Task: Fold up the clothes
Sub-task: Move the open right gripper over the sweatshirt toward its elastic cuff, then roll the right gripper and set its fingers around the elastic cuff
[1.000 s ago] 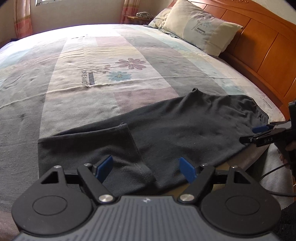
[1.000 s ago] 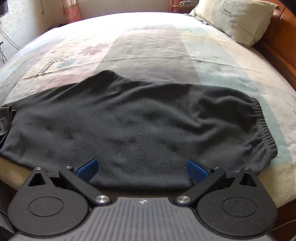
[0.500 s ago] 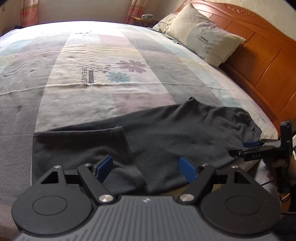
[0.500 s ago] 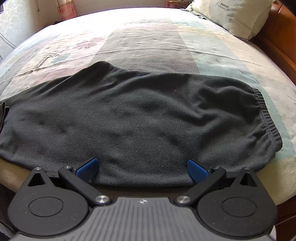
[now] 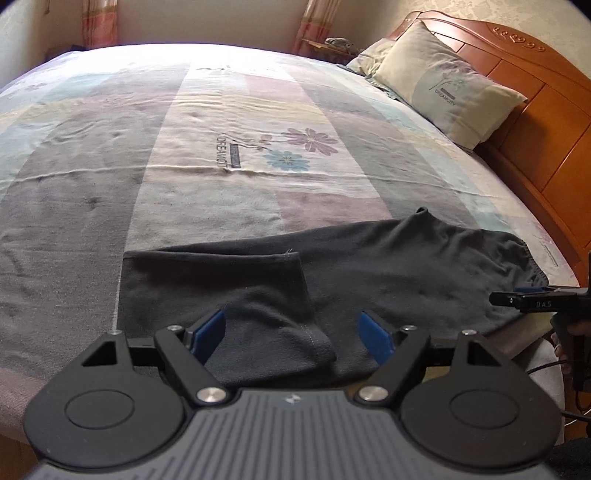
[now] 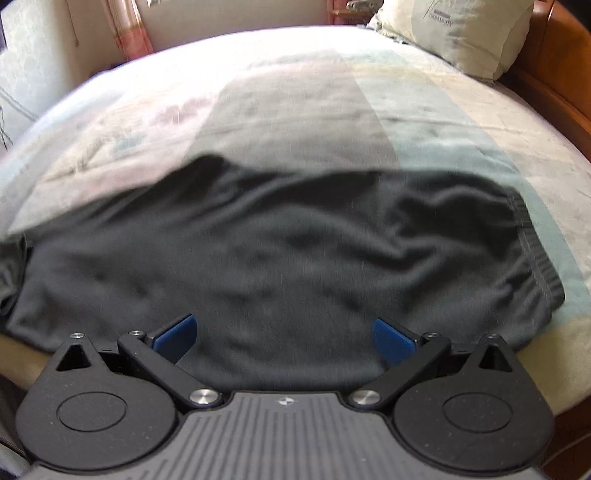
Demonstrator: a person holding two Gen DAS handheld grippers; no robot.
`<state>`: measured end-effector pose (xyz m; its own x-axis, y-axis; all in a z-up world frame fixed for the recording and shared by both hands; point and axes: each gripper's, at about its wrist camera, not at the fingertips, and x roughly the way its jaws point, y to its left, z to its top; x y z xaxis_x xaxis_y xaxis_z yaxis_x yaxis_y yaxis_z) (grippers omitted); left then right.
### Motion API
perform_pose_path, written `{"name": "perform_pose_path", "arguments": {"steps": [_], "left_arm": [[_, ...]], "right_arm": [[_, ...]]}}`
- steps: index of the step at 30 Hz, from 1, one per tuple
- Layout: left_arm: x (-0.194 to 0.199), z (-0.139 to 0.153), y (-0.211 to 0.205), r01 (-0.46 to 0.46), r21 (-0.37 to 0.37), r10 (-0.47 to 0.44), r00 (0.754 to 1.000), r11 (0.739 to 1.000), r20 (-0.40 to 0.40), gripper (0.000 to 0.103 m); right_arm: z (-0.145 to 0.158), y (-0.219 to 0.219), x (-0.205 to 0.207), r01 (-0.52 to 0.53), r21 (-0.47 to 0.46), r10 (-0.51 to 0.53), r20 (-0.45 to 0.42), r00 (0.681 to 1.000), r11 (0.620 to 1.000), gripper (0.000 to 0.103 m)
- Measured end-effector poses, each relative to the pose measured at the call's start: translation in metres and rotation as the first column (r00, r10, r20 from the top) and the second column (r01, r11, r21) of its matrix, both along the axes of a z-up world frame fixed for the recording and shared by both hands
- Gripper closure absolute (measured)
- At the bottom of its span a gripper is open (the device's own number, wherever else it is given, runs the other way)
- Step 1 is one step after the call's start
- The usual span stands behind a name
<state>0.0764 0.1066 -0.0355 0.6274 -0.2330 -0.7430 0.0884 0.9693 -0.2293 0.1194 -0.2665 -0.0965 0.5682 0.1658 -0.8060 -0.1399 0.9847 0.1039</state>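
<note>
Home bedroom. Wide bed (image 5: 110,192) fills view ahead of jaws, covered by patchwork sheet (image 5: 236,122) with flower print (image 5: 310,140) and printed lettering. Wooden headboard (image 5: 535,122) with carved top stands ahead and right of jaws, pillows (image 5: 447,88) leaning against it. Nightstand (image 5: 325,44) with small items at far corner beyond pillows. Pink checked curtains (image 5: 99,22) hang on far wall. Patterned wallpaper (image 5: 517,11) above headboard.
</note>
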Motion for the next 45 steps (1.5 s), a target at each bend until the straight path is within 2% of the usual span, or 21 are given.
{"name": "perform_pose_path", "arguments": {"steps": [11, 19, 24, 27, 30, 33, 38, 41, 43, 45], "left_arm": [[0.011, -0.005, -0.026, 0.052, 0.046, -0.05, 0.998, 0.998, -0.029, 0.023], [0.018, -0.007, -0.049, 0.096, 0.052, -0.094, 0.994, 0.994, -0.05, 0.023], [0.019, -0.006, -0.059, 0.107, 0.066, -0.103, 0.993, 0.992, -0.051, 0.02], [0.017, -0.005, -0.061, 0.111, 0.072, -0.107, 0.993, 0.991, -0.052, 0.02], [0.017, -0.005, -0.058, 0.094, 0.091, -0.089, 0.994, 0.991, -0.061, 0.019], [0.02, -0.007, -0.055, 0.078, 0.093, -0.071, 0.995, 0.993, -0.071, 0.019], [0.026, -0.007, -0.065, 0.097, 0.098, -0.09, 0.993, 0.99, -0.071, 0.019], [0.026, -0.008, -0.069, 0.114, 0.088, -0.107, 0.991, 0.99, -0.074, 0.019], [0.028, -0.01, -0.071, 0.117, 0.091, -0.109, 0.99, 0.989, -0.086, 0.019], [0.03, -0.011, -0.074, 0.119, 0.093, -0.111, 0.99, 0.988, -0.092, 0.019]], "right_arm": [[0.003, -0.003, 0.005, -0.019, 0.029, 0.018, 0.015, 1.0, 0.999, 0.0], [0.005, -0.031, 0.0, 0.01, 0.136, -0.011, 0.008, 1.0, 0.991, 0.0], [0.02, -0.049, 0.023, 0.017, 0.248, -0.04, 0.087, 0.995, 0.969, 0.0], [0.007, -0.062, 0.042, 0.062, 0.319, -0.083, 0.052, 0.995, 0.946, 0.0], [-0.009, -0.075, 0.049, 0.118, 0.329, -0.128, 0.006, 0.992, 0.937, 0.0], [0.0, -0.08, 0.044, 0.145, 0.328, -0.16, 0.018, 0.987, 0.933, 0.0], [0.009, -0.076, 0.068, 0.092, 0.345, -0.124, 0.073, 0.99, 0.934, 0.0], [-0.005, -0.079, 0.091, 0.103, 0.32, -0.122, 0.039, 0.992, 0.942, 0.0], [-0.008, -0.086, 0.102, 0.118, 0.274, -0.137, 0.052, 0.989, 0.954, 0.0], [-0.004, -0.096, 0.106, 0.145, 0.272, -0.166, 0.056, 0.985, 0.951, 0.0]]}}
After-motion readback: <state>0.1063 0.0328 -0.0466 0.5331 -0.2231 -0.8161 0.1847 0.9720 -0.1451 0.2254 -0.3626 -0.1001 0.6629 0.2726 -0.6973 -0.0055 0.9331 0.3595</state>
